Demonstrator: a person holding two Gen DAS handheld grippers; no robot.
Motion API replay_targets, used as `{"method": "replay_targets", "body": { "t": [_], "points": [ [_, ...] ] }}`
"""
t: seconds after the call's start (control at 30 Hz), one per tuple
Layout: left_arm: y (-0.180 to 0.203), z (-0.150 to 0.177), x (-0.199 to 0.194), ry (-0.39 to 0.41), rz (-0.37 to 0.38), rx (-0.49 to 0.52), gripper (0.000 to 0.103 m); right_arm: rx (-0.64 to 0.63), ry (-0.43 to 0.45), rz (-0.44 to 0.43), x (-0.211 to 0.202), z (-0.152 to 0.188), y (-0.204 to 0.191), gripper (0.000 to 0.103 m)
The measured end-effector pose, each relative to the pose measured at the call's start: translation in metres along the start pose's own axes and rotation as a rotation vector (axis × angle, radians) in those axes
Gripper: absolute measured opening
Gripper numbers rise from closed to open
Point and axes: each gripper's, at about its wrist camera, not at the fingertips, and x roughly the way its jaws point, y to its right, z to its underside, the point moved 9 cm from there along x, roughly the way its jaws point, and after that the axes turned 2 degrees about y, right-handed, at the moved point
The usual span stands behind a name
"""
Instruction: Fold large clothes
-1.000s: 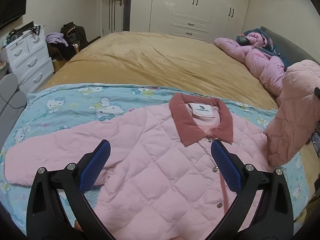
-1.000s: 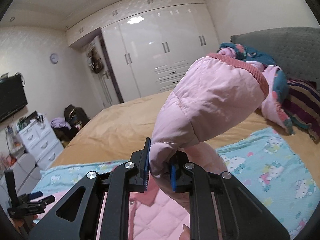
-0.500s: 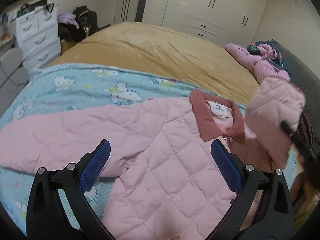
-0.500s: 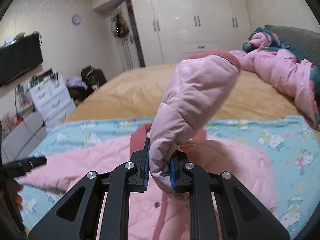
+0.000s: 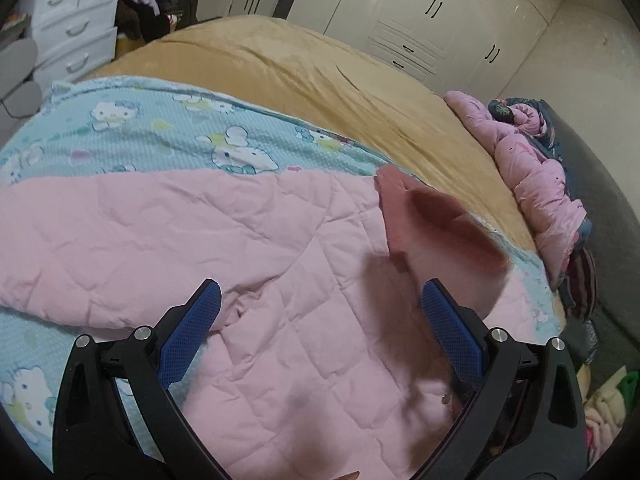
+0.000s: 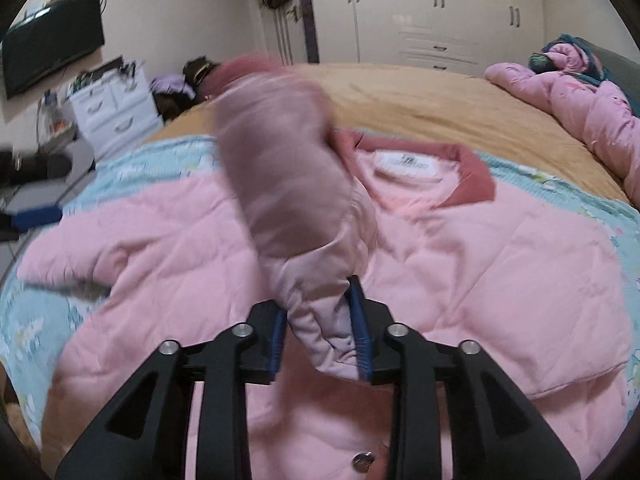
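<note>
A pink quilted jacket [image 5: 168, 240] with a dusty-red collar [image 6: 472, 176] lies front up on a blue cartoon-print sheet [image 5: 152, 124] on the bed. My right gripper [image 6: 320, 332] is shut on the jacket's sleeve [image 6: 280, 168] and holds it raised over the jacket's chest; the sleeve is blurred. That sleeve, with its red cuff, also shows in the left wrist view [image 5: 444, 236]. My left gripper [image 5: 320, 320] is open and empty, just above the jacket's body near its other sleeve.
A tan bedspread [image 5: 280, 64] covers the far part of the bed. Another pink padded garment [image 5: 536, 176] lies piled at the dark headboard on the right. White drawers [image 5: 68, 28] and wardrobes [image 6: 420, 8] stand beyond the bed.
My right gripper has swung the held sleeve from the jacket's right side inward and down over the chest. My left gripper has dropped closer to the jacket, still open.
</note>
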Motion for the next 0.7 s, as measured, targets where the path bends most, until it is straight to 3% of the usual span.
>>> {"method": "replay_targets", "body": {
  "t": [0.1,0.23,0.37,0.5,0.7],
  "points": [
    [0.004,0.005,0.005,-0.022,0.028,-0.017,0.094,-0.027,-0.037,-0.001,0.007,0.013,-0.009,0.040],
    [0.010,0.011,0.012,-0.042,0.041,-0.019,0.094,0.004,-0.088,-0.096,0.008,0.024,-0.018,0.069],
    [0.016,0.015,0.022,-0.071,0.068,-0.037,0.094,0.000,-0.096,-0.141,-0.001,0.029,-0.027,0.080],
    [0.025,0.023,0.041,-0.125,0.092,-0.039,0.094,0.046,-0.111,-0.196,-0.025,0.032,-0.023,0.081],
    [0.041,0.033,0.080,-0.204,0.172,-0.088,0.094,0.137,-0.081,-0.178,-0.067,0.041,0.017,0.082]
  ]
}}
